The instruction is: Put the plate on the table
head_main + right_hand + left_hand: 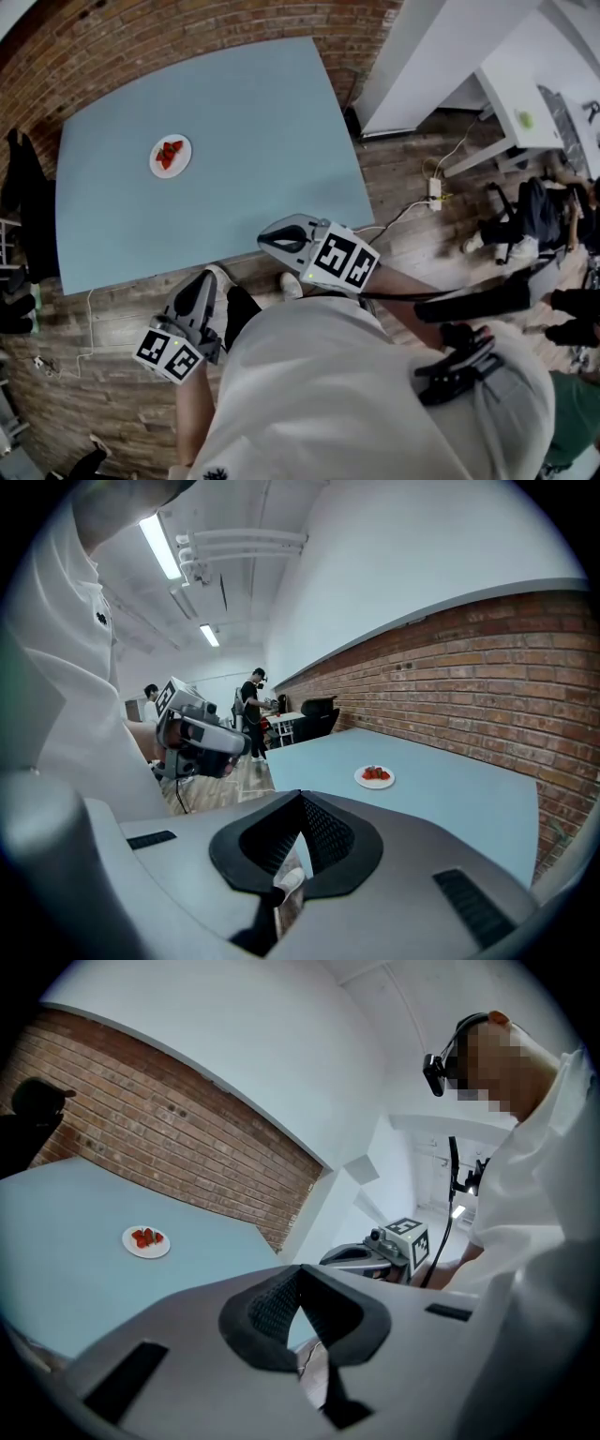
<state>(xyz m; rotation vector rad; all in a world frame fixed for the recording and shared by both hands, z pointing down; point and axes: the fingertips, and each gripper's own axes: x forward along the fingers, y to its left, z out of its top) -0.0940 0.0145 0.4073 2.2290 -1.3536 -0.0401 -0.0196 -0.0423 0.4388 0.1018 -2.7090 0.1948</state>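
Observation:
A small white plate [170,156] with red strawberries on it sits on the light blue table [262,122], towards its far left. The plate also shows in the left gripper view [146,1240] and in the right gripper view [375,776], resting flat on the table [459,794]. Both grippers hang off the table's near edge, over the floor, well short of the plate. My left gripper [207,280] is shut with nothing in it, its jaws meeting at a point [298,1275]. My right gripper [269,240] is likewise shut and empty [300,803].
A brick wall [178,1133] runs behind the table. Wooden floor [112,328] lies below the grippers, with a power strip [434,191] and cables to the right. A white desk [525,89] and black chairs [530,220] stand at the right. People stand far back [251,700].

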